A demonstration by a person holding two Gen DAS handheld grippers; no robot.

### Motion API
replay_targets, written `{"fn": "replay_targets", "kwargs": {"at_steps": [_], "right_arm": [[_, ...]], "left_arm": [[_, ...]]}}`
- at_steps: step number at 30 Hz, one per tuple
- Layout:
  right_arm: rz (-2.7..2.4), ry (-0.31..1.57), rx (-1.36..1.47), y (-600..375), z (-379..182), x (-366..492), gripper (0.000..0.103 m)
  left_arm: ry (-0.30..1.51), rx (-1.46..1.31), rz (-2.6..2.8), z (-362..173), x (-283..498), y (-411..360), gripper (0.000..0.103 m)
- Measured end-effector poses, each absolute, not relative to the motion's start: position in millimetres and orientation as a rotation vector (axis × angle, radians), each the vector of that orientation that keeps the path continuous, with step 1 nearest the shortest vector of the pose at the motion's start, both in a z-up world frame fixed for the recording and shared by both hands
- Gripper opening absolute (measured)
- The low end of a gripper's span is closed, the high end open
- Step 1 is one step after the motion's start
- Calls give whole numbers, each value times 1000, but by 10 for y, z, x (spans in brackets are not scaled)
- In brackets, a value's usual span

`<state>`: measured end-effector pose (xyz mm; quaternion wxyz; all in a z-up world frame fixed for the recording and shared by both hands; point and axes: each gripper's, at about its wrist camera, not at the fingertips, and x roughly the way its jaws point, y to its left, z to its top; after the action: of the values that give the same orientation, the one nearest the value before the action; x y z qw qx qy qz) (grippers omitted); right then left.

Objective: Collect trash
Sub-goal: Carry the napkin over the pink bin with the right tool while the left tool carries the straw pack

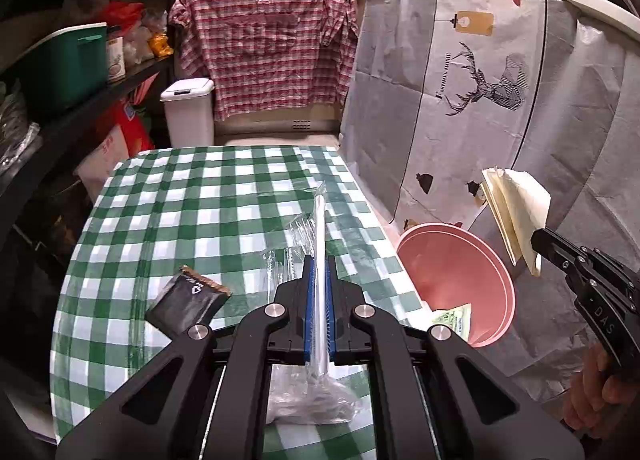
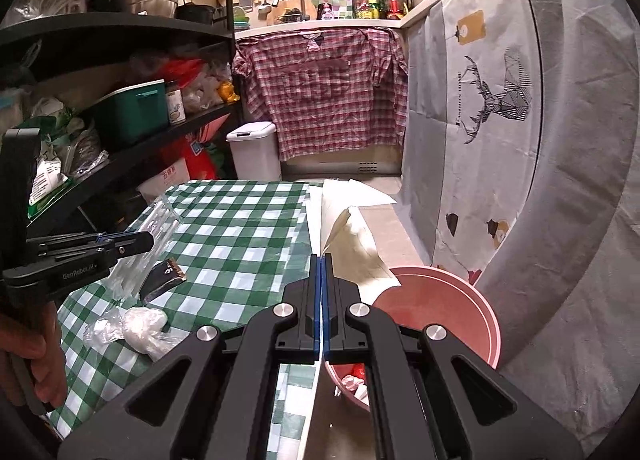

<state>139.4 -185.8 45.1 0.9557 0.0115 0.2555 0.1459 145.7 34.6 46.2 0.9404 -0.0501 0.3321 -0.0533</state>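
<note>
Right wrist view: the pink bin [image 2: 440, 300] stands just beside the table's [image 2: 240, 220] right edge, below tabletop level; in its bottom lie a red scrap and some white crumpled bits [image 2: 356, 378]; the left wrist view adds a green-printed paper [image 1: 454, 320] inside it. The right gripper [image 2: 321, 260] is clamped on a folded cream napkin [image 2: 360, 244], creased and fanned open past the blue pads, held in the air above the bin's rim. The left gripper [image 1: 319, 264] is pinched shut on a clear plastic wrapper [image 1: 320, 220] with a long white strip inside, lifted over the green checked tablecloth; its loose end bunches below the fingers. A dark snack wrapper [image 1: 188, 302] lies flat on the cloth, left of that gripper, and a crumpled white plastic wad [image 2: 140, 324] sits near it. Each tool is gripped by a bare hand [image 1: 596, 392] at its handle.
</note>
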Motion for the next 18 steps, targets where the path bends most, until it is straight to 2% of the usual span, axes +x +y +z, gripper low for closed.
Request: {"fn": "replay_targets", "kwargs": {"at_steps": [18], "right_arm": [[254,519,40,-2046,434,1450,1]], "left_arm": [[684,-71,-142,378,1594,50,5]]}}
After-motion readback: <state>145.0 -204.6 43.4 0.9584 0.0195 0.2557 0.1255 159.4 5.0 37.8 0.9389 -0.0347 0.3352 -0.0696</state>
